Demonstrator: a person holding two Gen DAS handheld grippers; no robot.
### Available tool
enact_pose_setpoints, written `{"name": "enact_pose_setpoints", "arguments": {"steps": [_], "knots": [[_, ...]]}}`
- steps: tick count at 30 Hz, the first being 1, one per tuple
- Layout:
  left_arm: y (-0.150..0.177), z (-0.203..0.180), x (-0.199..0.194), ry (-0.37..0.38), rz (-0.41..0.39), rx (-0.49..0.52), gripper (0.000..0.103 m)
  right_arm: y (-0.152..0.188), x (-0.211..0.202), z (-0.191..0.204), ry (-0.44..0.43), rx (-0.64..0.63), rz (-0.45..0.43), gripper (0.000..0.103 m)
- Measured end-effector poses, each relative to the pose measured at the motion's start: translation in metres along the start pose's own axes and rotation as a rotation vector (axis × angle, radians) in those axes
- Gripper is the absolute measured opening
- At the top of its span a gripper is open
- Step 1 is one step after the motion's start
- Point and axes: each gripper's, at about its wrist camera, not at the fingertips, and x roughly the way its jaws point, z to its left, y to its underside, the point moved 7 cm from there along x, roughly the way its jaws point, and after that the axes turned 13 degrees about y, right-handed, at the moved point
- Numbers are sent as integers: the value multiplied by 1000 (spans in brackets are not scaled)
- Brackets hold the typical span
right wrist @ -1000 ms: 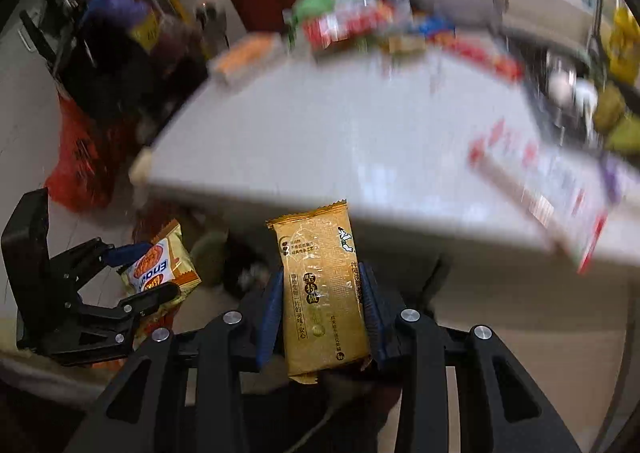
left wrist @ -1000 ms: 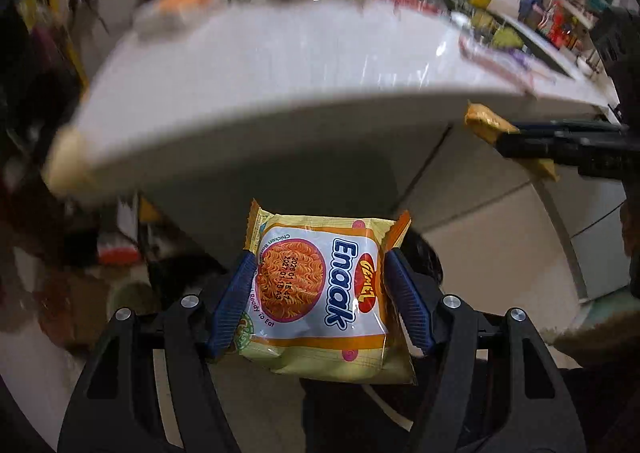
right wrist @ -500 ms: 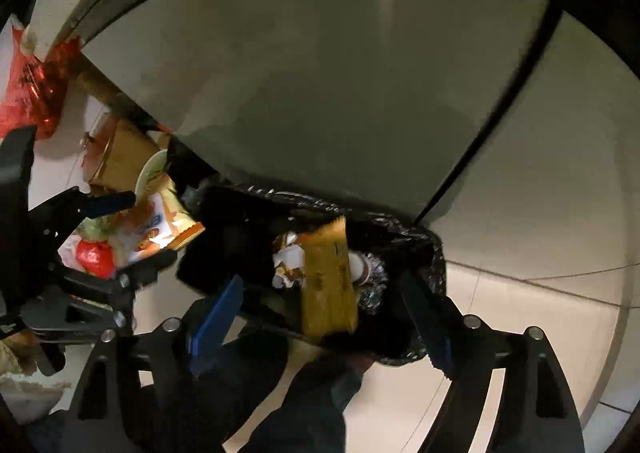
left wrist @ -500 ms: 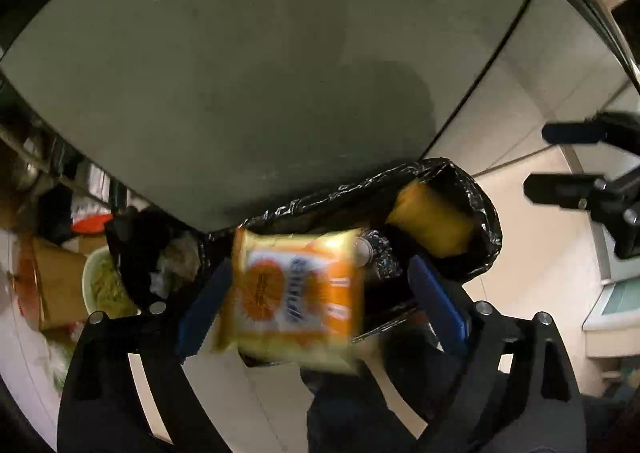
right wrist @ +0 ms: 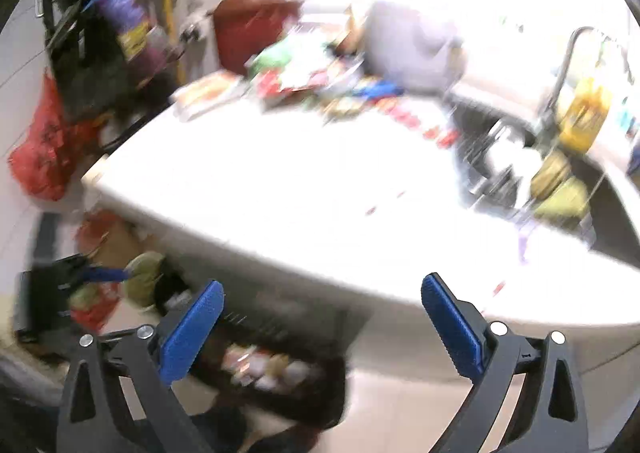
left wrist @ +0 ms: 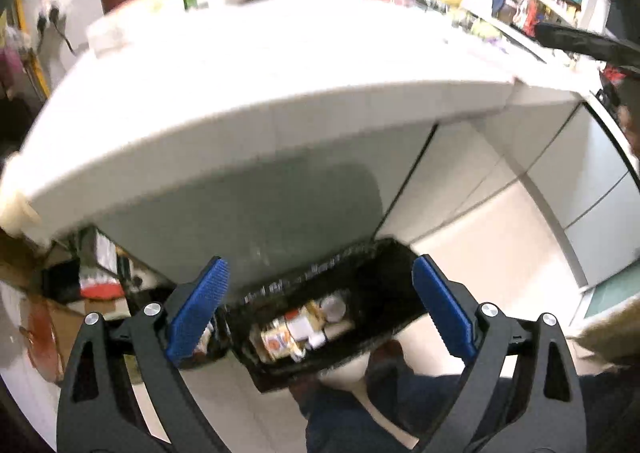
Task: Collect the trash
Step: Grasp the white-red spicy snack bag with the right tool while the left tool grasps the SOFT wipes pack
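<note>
The trash now lies in the bin (left wrist: 320,317): the noodle packet (left wrist: 276,343) rests face up among cups and wrappers at the bottom of the black liner, on the floor just below the bench (left wrist: 260,93) edge. The tan wrapper cannot be picked out for certain in the heap.

1 second ago each gripper was clamped on 1 packet; half a second ago both packets were dropping toward the bin. Now the left gripper (left wrist: 318,309) has just been opening and its blue pads stand wide apart with nothing between them, the bin seen through the gap. The right gripper (right wrist: 322,325) has likewise just been opening; its pads are wide apart and bare, and its view has swung from the bin up to the bench top. I judge these 2 pieces delivered and both grippers free for the next pick.

More is left: blurred red, green and blue packets (right wrist: 320,85) crowd the far side of the white bench, by a dark red pot (right wrist: 252,29). A sink (right wrist: 500,165) with a tap sits to the right, bright windows lie behind, and a red bag (right wrist: 40,149) hangs at the left.
</note>
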Motion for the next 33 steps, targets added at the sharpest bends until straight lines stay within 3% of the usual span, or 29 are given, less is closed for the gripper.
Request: {"name": "enact_pose_setpoints", "arguments": {"steps": [3,7,17,22,24,28,33], "knots": [[-18,-6,-11,-6,-44,10,92,-14,23,-23,16,-44,8,98],[-34,-8,-13,-35,-64,2,92,-13,58,-36,-73,-70,83,98],[-43,-4,-21,-88,-81,-62,92,6,111,-32,-176,-174,219,98],[-48,-6,-19,-90,-84,-64,92,3,115,-39,-190,-168,202,98],[-52,-8,-18,-93,-87,-54,92,2,114,-40,-188,-163,193,94],[-63,-7,-19,-100,-101,-50,92,-4,108,-35,-186,-164,174,55],[-86,3,-32,-121,-156,-49,92,-6,105,-36,-132,-107,179,48]]}}
